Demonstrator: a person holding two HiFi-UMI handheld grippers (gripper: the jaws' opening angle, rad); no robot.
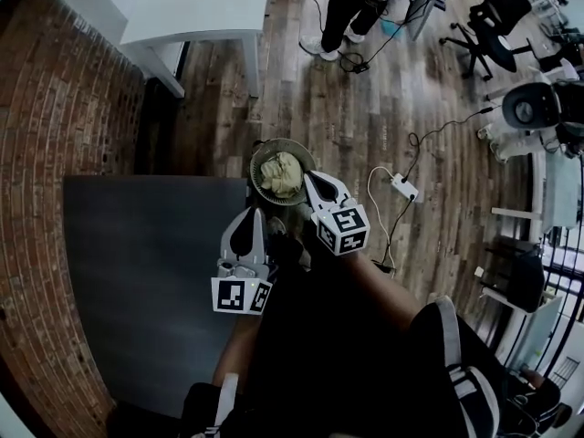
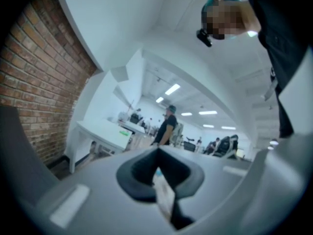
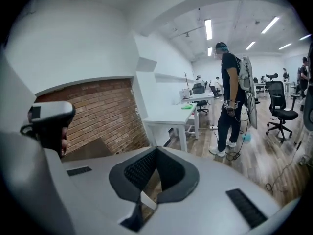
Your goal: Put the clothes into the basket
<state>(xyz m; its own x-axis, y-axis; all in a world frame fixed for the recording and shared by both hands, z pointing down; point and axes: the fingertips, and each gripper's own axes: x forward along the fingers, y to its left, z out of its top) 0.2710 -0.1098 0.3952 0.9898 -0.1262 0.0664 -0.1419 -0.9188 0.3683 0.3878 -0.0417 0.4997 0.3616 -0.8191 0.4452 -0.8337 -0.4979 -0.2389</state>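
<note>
In the head view a round basket (image 1: 258, 165) stands on the wooden floor with a pale crumpled cloth (image 1: 280, 173) inside it. My right gripper (image 1: 307, 177) is held just above the basket's right rim, jaws shut with nothing between them. My left gripper (image 1: 258, 213) hangs lower and nearer to me, over the edge of the dark grey table (image 1: 137, 272), and also looks shut and empty. In the left gripper view the jaws (image 2: 157, 150) meet at their tips and point level into the room. The right gripper view shows its jaws (image 3: 156, 149) closed too, pointing slightly down.
A brick wall (image 1: 46, 153) runs along the left. A white table (image 1: 196, 7) stands behind the basket. A person (image 1: 360, 3) stands at the back, near an office chair (image 1: 488, 26). A white power strip (image 1: 404, 187) with cables lies on the floor to the right.
</note>
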